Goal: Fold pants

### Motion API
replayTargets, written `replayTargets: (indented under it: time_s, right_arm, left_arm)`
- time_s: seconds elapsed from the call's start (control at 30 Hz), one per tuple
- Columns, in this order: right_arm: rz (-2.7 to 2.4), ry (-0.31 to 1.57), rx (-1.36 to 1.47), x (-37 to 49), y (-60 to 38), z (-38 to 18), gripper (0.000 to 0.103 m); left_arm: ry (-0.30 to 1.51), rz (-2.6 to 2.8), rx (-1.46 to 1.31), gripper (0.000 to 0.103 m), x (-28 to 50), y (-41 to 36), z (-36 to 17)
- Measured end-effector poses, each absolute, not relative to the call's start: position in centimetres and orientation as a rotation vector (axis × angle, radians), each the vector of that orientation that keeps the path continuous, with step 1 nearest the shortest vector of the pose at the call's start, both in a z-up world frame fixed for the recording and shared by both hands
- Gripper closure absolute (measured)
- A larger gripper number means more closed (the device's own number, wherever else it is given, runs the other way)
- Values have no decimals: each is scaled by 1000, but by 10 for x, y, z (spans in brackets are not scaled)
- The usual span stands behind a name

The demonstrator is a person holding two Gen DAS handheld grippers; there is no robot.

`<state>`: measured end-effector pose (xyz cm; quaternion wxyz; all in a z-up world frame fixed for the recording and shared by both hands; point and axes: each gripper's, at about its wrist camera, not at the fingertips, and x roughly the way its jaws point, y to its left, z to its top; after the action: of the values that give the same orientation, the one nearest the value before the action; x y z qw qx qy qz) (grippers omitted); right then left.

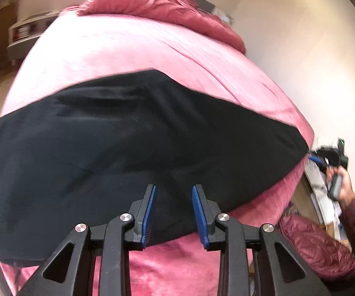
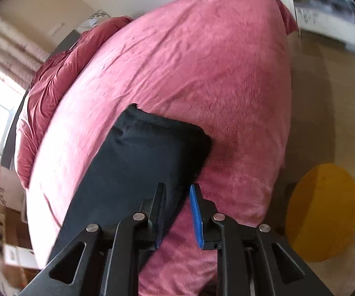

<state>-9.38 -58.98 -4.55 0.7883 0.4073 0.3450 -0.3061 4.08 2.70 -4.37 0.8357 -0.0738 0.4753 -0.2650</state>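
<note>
Black pants [image 1: 128, 135] lie spread across a pink blanket on the bed, waistband to the left in the left wrist view, legs tapering right. My left gripper [image 1: 174, 187] is open, hovering just over the pants' near edge. My right gripper [image 1: 312, 156] shows at the far right by the leg end; whether it touches the cloth I cannot tell. In the right wrist view the pants [image 2: 138, 162] run away from the camera, and the right gripper [image 2: 177, 186] is open with the fabric's edge beside its left finger.
The pink blanket [image 1: 133, 51] covers the bed, with a darker red duvet [image 1: 157, 2] bunched at its far end. A yellow round object [image 2: 323, 212] sits on the floor right of the bed. Shelves [image 1: 24, 32] stand at the wall.
</note>
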Motion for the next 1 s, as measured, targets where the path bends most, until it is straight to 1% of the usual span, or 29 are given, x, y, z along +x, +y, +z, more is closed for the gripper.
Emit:
replayTargets:
  time_s: [0.1, 0.13, 0.27, 0.4, 0.63, 0.73, 0.87, 0.93, 1.0]
  right_arm:
    - [-591, 744, 812, -83, -564, -27, 73]
    - [-544, 756, 795, -79, -553, -25, 72]
    - [-240, 855, 690, -20, -484, -19, 72]
    - [84, 952, 526, 48, -386, -17, 72]
    - [420, 1034, 296, 143, -241, -13, 72]
    - [498, 1088, 254, 173, -206, -19, 72]
    - [547, 1184, 196, 206, -173, -37, 72]
    - [558, 1223, 160, 215, -163, -47, 66]
    - [575, 1244, 130, 225, -153, -55, 66]
  left_arm:
    - [987, -486, -174, 72, 42, 47, -41]
    - [982, -458, -198, 71, 42, 59, -40]
    - [979, -374, -244, 70, 42, 94, -41]
    - [969, -354, -213, 70, 37, 104, -39]
    - [970, -405, -151, 70, 37, 79, -45]
    - [974, -422, -96, 70, 37, 62, -50]
    - [986, -437, -94, 70, 43, 57, -55]
    - [994, -432, -96, 70, 45, 57, -59]
    - [1002, -428, -108, 70, 49, 59, -65]
